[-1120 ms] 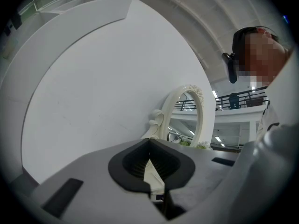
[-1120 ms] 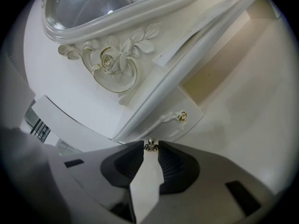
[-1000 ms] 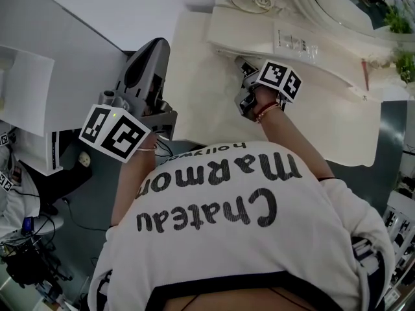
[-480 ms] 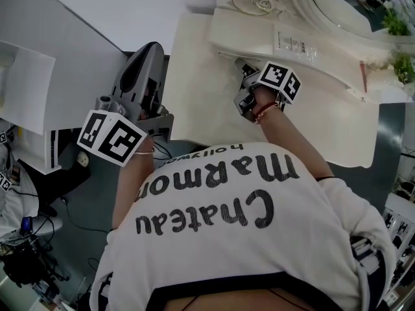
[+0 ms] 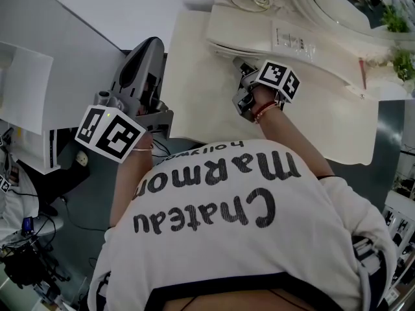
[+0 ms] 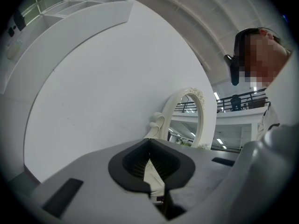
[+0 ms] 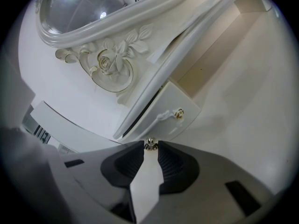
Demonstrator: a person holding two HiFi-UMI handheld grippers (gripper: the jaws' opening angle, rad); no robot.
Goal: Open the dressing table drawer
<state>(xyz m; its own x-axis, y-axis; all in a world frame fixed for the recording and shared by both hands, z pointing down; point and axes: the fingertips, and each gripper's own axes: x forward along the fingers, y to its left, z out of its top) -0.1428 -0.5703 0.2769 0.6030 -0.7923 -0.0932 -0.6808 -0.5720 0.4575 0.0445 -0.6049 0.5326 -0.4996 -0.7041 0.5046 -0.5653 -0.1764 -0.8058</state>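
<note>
Pinched between the tips of the right tool (image 7: 150, 147): a small metal knob (image 7: 149, 144) at the near end of the drawer (image 7: 170, 104) front. Further along that same front, a second knob (image 7: 178, 112), untouched. Drawer set in the raised tier of the cream dressing table (image 5: 324, 128), on the right of the scene, just below a carved rose (image 7: 110, 64) and the oval mirror (image 7: 79, 8). Along the drawer's left edge, a dark slit: slightly ajar, not yet pulled out. Off to the left, beyond the worktop's left edge, the left tool (image 6: 149, 146), pressed together on nothing, aimed level toward a plain white wall (image 6: 93, 78).
</note>
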